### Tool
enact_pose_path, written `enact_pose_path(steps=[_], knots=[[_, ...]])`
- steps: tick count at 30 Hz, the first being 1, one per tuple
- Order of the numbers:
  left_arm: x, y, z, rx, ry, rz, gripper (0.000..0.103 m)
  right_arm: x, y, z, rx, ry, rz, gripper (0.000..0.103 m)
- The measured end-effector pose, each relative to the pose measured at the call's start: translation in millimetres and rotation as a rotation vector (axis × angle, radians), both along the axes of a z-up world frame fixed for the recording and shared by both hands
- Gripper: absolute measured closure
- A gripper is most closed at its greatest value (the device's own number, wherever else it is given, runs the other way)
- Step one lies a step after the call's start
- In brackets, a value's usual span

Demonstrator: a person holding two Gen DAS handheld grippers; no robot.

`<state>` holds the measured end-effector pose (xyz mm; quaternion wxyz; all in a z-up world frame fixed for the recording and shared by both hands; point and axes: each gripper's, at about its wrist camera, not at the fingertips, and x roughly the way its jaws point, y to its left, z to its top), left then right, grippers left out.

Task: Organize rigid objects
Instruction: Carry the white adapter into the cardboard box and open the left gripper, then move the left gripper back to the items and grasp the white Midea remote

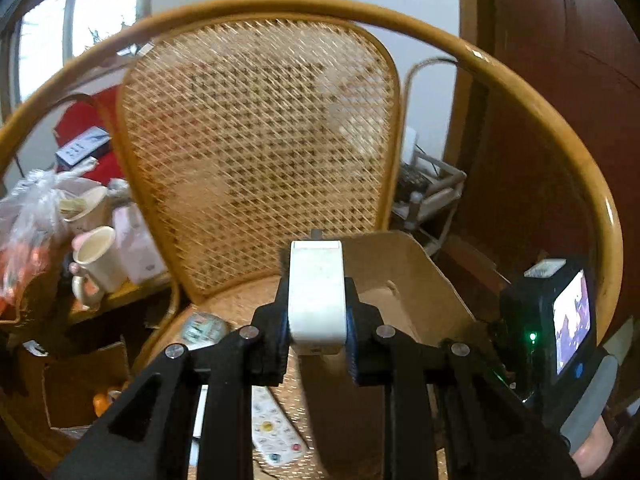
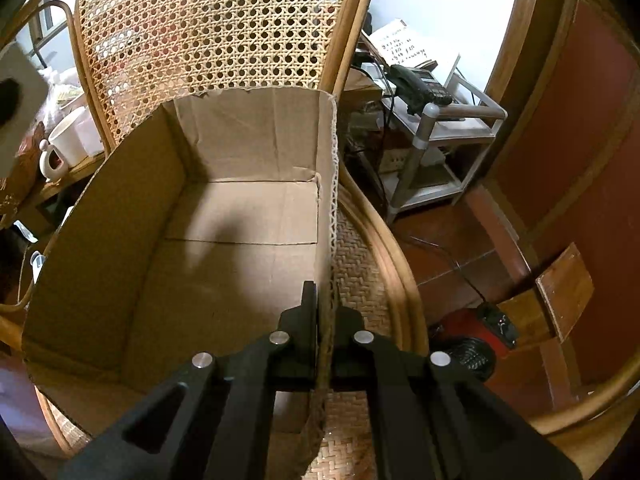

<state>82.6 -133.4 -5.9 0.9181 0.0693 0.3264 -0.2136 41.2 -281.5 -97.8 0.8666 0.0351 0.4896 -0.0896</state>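
Left wrist view. Left gripper (image 1: 317, 322) – jaws clamped on a white device (image 1: 316, 292), an oblong plastic block held upright between the pads, lifted above the chair (image 1: 256, 128) seat. Cardboard box (image 1: 404, 276) just behind and to the right of the device, on the seat. White remote (image 1: 274, 428) lying flat on the woven seat, near, under the gripper. Round tin (image 1: 203, 328) on the seat, left of the gripper. Two cream mugs (image 1: 98, 258) on a low side table at far left, beside a plastic bag (image 1: 30, 216). Right gripper's camera unit, screen lit, at the right edge, a hand (image 1: 592, 446) beneath it.

Right wrist view. Right gripper (image 2: 325, 330) – fingers closed tight on the box (image 2: 240, 216) wall, pinching its right-hand edge, one finger inside, one outside. Box interior bare cardboard, shadow across the floor. Box sits on the chair seat, its far wall against the cane backrest (image 2: 208, 24). White shelf cart (image 2: 444, 136) with a dark telephone (image 2: 420, 84) at far right. Mug (image 2: 70, 144) visible at left.
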Motion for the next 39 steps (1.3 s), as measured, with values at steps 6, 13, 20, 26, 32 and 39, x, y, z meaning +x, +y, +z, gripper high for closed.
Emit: enact_pose_path(steps=[6, 13, 20, 26, 32, 39], knots=[[-3.1, -14.2, -21.1, 0.016, 0.054, -0.045, 0.082, -1.0, -0.2, -0.5, 0.002, -0.003, -0.002, 0.098], [0.0, -22.2, -44.1, 0.097, 0.119, -0.012, 0.082, 1.3, -2.8, -0.2, 0.019, -0.004, -0.015, 0.098], [-4.1, -25.7, -46.4, 0.132, 0.091, -0.021, 0.081, 0.4, -5.0, -0.4, 0.028, -0.01, -0.018, 0.098], [-3.7, -20.1, -40.1, 0.084, 0.107, -0.023, 0.079, 1.0, -3.4, -0.6, 0.026, -0.006, -0.019, 0.098], [-14.7, -8.4, -31.6, 0.079, 0.163, -0.001, 0.032, 2.3, -3.9, -1.0, 0.032, -0.008, -0.022, 0.098], [-23.8, 21.7, -18.7, 0.107, 0.106, 0.064, 0.016, 3.1, -4.1, -1.9, 0.029, -0.004, -0.021, 0.098]])
